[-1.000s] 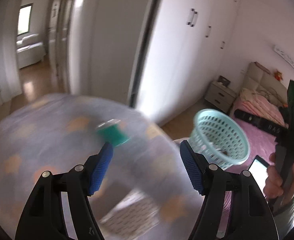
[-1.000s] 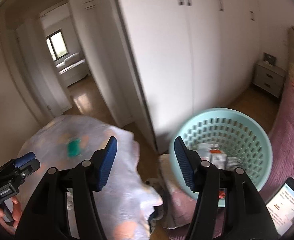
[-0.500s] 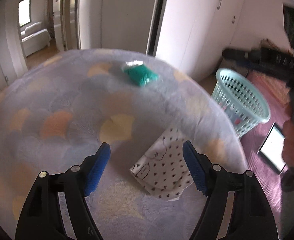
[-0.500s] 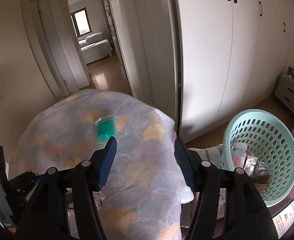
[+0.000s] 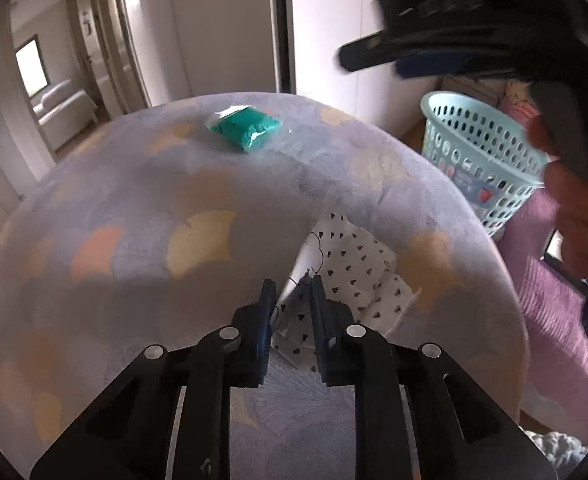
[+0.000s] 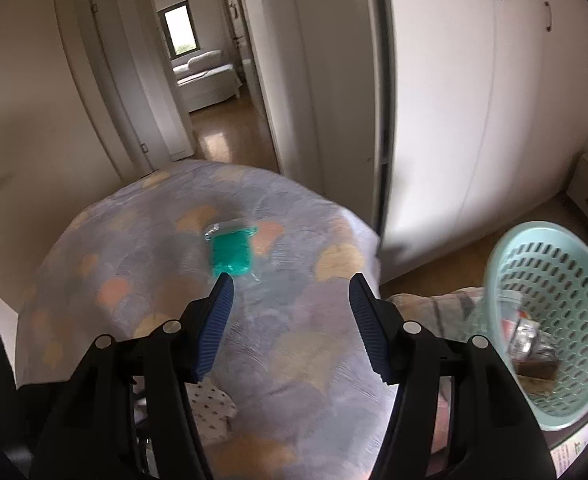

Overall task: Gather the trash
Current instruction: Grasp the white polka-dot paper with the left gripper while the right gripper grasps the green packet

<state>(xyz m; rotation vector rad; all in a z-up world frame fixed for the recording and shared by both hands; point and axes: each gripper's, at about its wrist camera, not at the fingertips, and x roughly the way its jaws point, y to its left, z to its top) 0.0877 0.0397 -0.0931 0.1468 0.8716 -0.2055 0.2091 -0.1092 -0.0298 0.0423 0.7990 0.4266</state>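
My left claw [image 5: 290, 300] is clenched on the heart-print wrapper [image 5: 358, 280], low on the quilted bed [image 5: 141, 208].
My right claw [image 6: 287, 300] hangs released above the same bed; the green packet [image 6: 231, 255] lies just ahead of its left fingertip, and the mint basket [image 6: 550, 320], holding trash, stands off to its right.

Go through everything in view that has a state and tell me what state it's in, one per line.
left gripper: shut on the heart-print wrapper
heart-print wrapper: pinched at one edge, lying on the bedspread
right gripper: open, empty
green packet: lying flat, untouched
trash basket: upright, partly filled
wardrobe doors: closed
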